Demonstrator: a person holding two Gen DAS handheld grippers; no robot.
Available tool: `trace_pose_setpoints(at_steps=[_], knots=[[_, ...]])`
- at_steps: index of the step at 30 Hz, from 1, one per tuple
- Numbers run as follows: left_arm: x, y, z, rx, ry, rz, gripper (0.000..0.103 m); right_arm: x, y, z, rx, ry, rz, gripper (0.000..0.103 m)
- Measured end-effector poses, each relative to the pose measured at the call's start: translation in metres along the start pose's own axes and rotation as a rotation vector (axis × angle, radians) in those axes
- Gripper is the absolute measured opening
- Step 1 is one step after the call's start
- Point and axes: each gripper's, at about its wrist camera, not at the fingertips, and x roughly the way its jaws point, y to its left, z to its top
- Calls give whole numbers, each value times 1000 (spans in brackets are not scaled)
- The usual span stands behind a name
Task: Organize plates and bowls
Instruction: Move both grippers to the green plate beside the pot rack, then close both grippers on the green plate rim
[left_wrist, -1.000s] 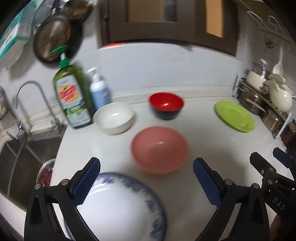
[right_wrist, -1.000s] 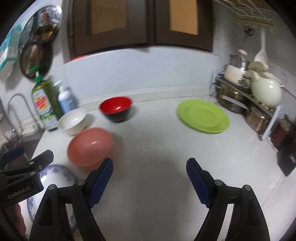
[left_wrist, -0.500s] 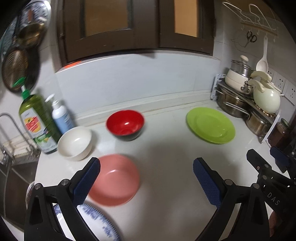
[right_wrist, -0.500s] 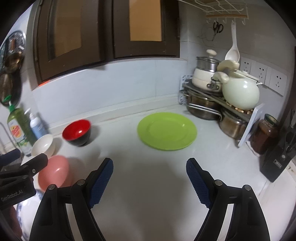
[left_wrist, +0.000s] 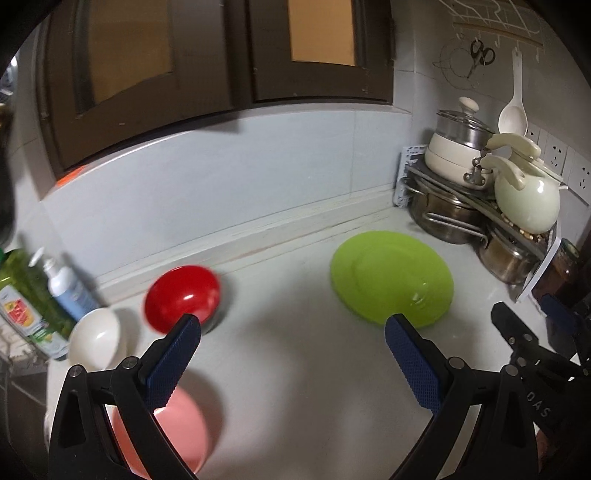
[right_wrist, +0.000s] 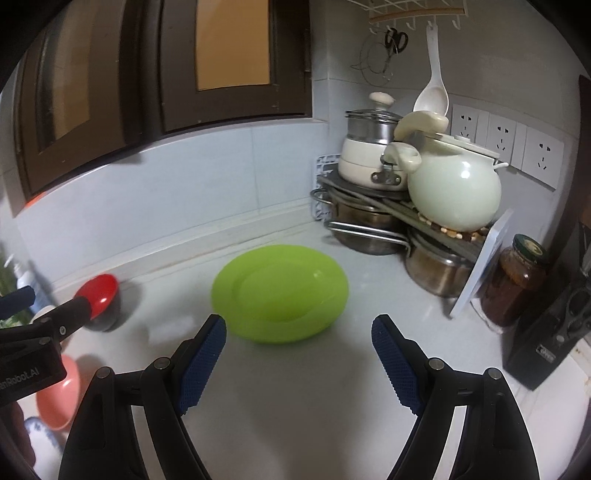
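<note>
A: Were the tools holding something?

B: No. The right gripper (right_wrist: 298, 334) had its jaws spread wide and empty, low over the counter (right_wrist: 314, 406). The green plate (right_wrist: 279, 293) lay flat just in front of it. I think it was aimed there, to take the rim.

A: And the left gripper (left_wrist: 293, 334)?

B: Also wide and empty. The red bowl (left_wrist: 181, 297), white bowl (left_wrist: 95, 334) and pink bowl (left_wrist: 179, 430) stood apart on its side, not yet stacked.
</note>
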Motion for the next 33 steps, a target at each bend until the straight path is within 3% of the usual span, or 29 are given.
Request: trace_pose_setpoints(at_steps=[18, 33], knots=[[126, -45, 31, -32, 90, -32, 102, 115, -44, 29, -17, 31, -32, 82], [217, -70, 31, 5, 145, -4, 93, 215, -65, 28, 26, 145, -11, 81]])
